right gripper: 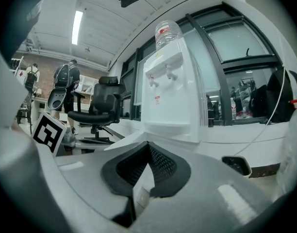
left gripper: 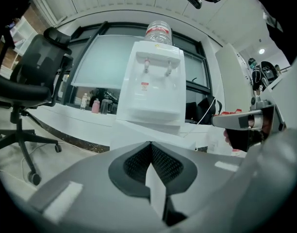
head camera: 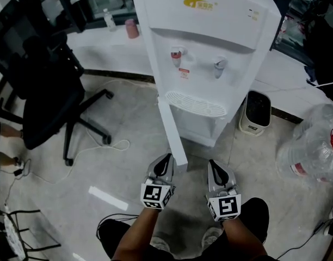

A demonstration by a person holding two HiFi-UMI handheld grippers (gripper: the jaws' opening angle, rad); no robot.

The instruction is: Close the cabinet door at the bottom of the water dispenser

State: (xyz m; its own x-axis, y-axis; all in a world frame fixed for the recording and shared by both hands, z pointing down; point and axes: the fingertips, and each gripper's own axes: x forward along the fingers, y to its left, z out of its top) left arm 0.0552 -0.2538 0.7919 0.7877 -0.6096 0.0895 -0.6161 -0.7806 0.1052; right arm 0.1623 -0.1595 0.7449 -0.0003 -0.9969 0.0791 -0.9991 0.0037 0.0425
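Note:
The white water dispenser stands straight ahead, with a red tap and a grey tap above its drip grille. Its bottom cabinet door stands open, swung out towards me, edge-on in the head view. My left gripper is shut, its tip right beside the door's outer lower edge; whether it touches is unclear. My right gripper is shut and empty, in front of the open cabinet, to the right of the door. Both gripper views face the dispenser past shut jaws.
A black office chair stands to the left, with a loose cable on the floor beside it. A small white bin sits right of the dispenser. A clear water jug lies at the far right. A low white ledge runs behind.

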